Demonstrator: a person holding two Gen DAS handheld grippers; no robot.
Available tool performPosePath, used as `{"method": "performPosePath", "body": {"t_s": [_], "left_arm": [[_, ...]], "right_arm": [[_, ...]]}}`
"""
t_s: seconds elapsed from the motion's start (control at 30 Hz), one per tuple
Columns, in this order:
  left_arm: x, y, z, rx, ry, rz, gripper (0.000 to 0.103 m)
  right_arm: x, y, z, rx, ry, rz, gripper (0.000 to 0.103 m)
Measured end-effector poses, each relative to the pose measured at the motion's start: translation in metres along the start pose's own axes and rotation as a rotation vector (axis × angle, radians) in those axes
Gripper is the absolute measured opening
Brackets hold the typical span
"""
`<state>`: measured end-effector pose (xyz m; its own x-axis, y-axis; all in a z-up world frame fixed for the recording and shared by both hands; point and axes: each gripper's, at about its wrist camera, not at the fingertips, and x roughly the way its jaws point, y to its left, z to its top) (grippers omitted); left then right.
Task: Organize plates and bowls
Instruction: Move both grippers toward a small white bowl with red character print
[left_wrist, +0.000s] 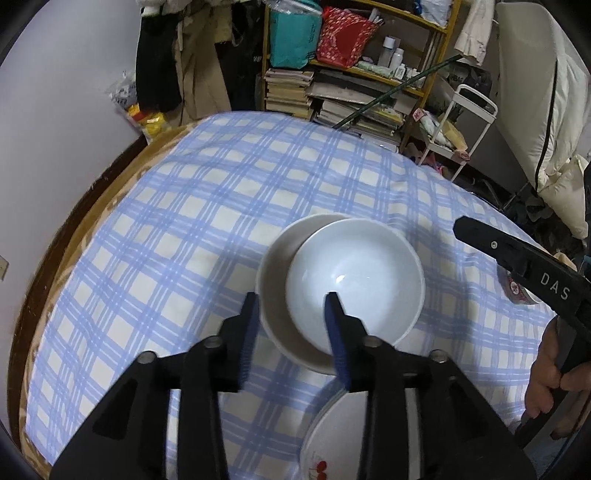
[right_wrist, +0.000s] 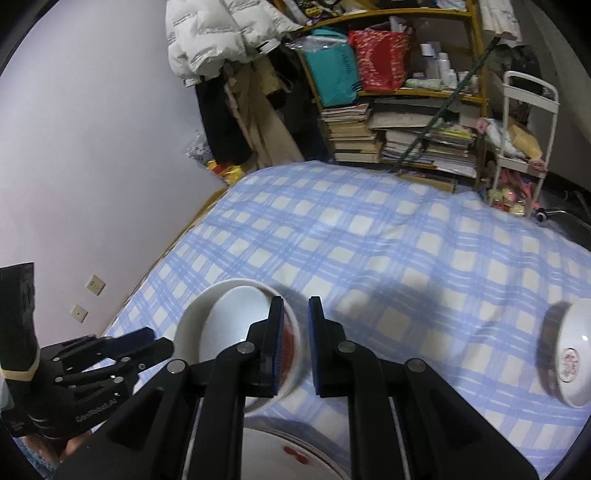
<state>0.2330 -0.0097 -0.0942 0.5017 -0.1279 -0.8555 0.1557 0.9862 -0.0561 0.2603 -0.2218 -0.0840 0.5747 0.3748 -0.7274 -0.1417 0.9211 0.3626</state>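
A pale blue bowl (left_wrist: 354, 280) sits tilted inside a larger cream bowl (left_wrist: 275, 291) on the checked cloth. My left gripper (left_wrist: 291, 314) is open, its fingers on either side of the near rims of both bowls, touching neither clearly. In the right wrist view the nested bowls (right_wrist: 236, 325) lie just left of my right gripper (right_wrist: 295, 325), which is nearly shut and empty, its left finger over the cream bowl's rim. A white plate with red cherries (left_wrist: 321, 443) lies below the grippers and shows in the right wrist view (right_wrist: 295, 454). A white bowl with a red mark (right_wrist: 569, 362) stands at the right.
The blue checked cloth (left_wrist: 192, 229) covers a round table by the wall. Shelves with books and bags (left_wrist: 332, 74) and a white cart (left_wrist: 469, 122) stand behind it. The right gripper's body (left_wrist: 532, 273) is at the right of the left wrist view.
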Motion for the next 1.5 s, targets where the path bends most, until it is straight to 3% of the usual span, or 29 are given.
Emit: {"method": "performPosePath", "body": {"t_s": [0.07,0.13,0.2,0.4,0.47,1.13,1.37,1.5], "left_arm": [[-0.006,-0.011,0.002,0.016,-0.019,0.011,0.051],[-0.009,-0.023,0.005,0.034,-0.018,0.026,0.057],[-0.011,-0.035,0.008,0.046,-0.006,0.027,0.066],[-0.015,-0.07,0.018,0.063,0.007,0.033,0.078],[-0.015,-0.085,0.022,0.063,0.008,0.017,0.079],[0.023,-0.25,0.043,0.309,0.009,-0.088,0.08],[0.055,-0.295,0.042,0.362,0.045,-0.133,0.08],[0.074,-0.309,0.036,0.385,0.075,-0.136,0.08]], "right_arm": [[-0.007,-0.01,0.001,0.014,0.008,-0.025,0.015],[-0.017,-0.025,0.0,0.04,0.022,-0.051,0.026],[-0.024,-0.037,0.0,0.059,0.026,-0.075,0.055],[-0.059,-0.074,-0.003,0.09,-0.004,-0.181,0.095],[-0.071,-0.085,-0.004,0.094,-0.024,-0.207,0.099],[-0.135,-0.207,-0.016,0.33,-0.136,-0.348,0.1],[-0.13,-0.24,-0.028,0.385,-0.101,-0.421,0.1],[-0.124,-0.262,-0.039,0.449,-0.077,-0.423,0.092]]}}
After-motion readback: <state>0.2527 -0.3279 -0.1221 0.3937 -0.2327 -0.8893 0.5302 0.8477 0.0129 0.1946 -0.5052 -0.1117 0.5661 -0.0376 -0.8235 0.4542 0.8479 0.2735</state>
